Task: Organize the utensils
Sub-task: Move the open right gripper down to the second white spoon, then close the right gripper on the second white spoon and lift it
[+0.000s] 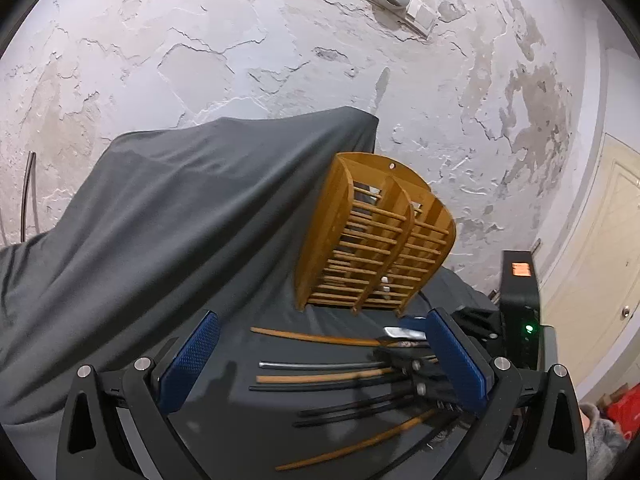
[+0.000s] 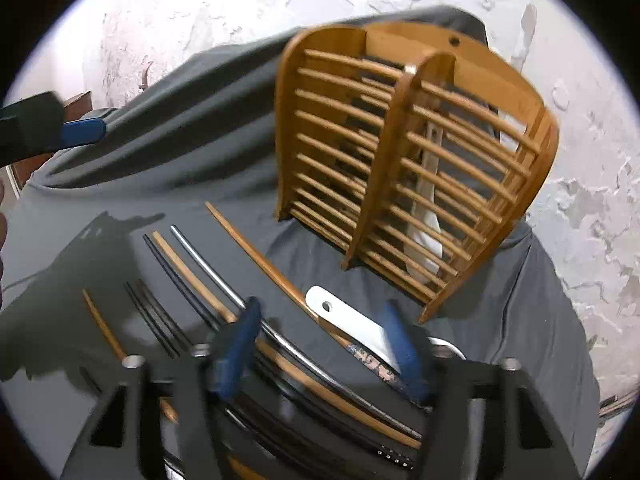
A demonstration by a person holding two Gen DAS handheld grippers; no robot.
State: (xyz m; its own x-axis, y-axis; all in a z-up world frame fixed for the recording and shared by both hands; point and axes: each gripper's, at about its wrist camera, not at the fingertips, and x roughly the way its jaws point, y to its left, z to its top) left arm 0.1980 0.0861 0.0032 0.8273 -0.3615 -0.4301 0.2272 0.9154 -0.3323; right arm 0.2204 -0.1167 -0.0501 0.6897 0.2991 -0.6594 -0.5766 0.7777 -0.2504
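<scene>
1. The left gripper (image 1: 320, 364) had its fingers spread, holding nothing.
2. The right gripper (image 2: 324, 344) stood partly open over the chopsticks (image 2: 280, 344), with the white spoon (image 2: 352, 328) between its fingers.
3. The bamboo holder (image 2: 404, 160) stood beyond the fingertips.

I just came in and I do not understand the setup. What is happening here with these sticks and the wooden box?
A person holds two tongs over a table under a grey cloth and is sorting utensils. The right tongs hang low over loose chopsticks and a white spoon, jaws partly open, gripping nothing visibly. The left tongs wait open and empty. One white spoon already stands in the wooden holder; the rest lies on the cloth.
</scene>
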